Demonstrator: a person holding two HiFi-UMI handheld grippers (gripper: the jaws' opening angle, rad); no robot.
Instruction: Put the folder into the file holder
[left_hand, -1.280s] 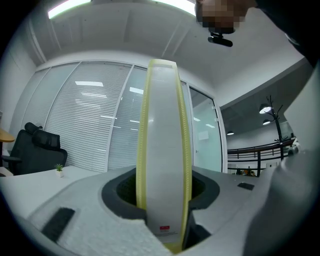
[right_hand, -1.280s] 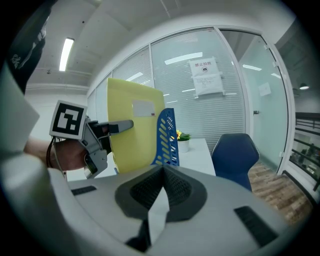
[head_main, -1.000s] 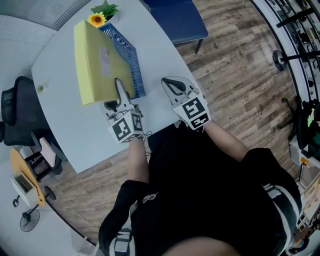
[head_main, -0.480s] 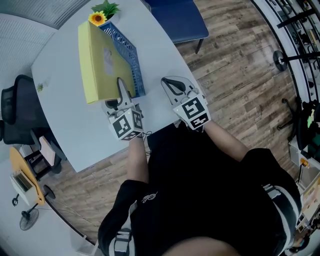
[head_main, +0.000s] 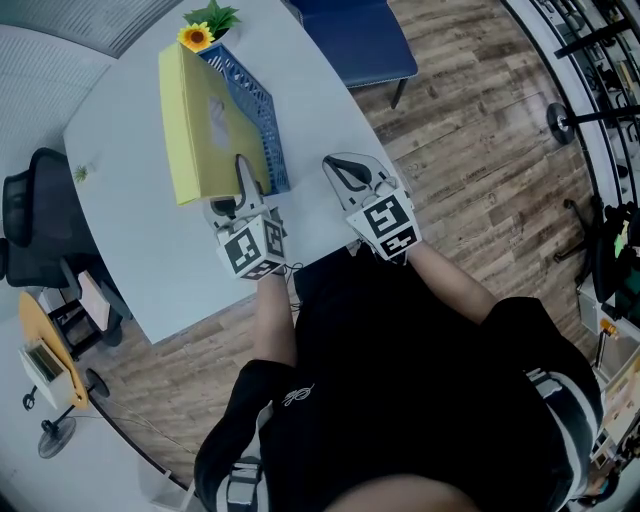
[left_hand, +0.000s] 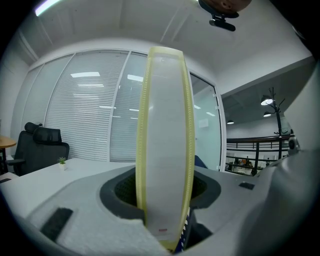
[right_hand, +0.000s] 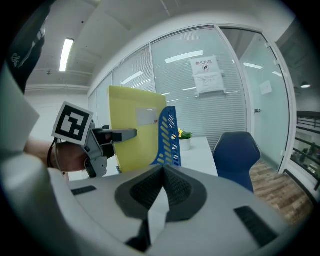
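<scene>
Closest in, the person's two forearms reach out over the near edge of the white table (head_main: 150, 250). The right gripper (head_main: 345, 172) rests there off to the side, its jaws brought together with nothing between them, well apart from the folder.

The left gripper (head_main: 238, 178) is at the near end of the yellow folder (head_main: 200, 120). Its jaws are opening, and the folder's spine stands upright between them with a dark gap on each side, so the pads are not pressing on it.

The folder is a thick, pale yellow box-type binder. Its spine carries a wide whitish strip edged in yellow, and there is a pale label patch on its broad face. It stands on its long edge, close against the lattice wall of the blue file holder (head_main: 262, 115) and rising higher than that wall. Whether its bottom sits fully inside the holder I can't make out.

Just past the holder's far end is a small potted sunflower (head_main: 200, 30). Beyond the table's far corner stands a blue chair (head_main: 360, 40).
</scene>
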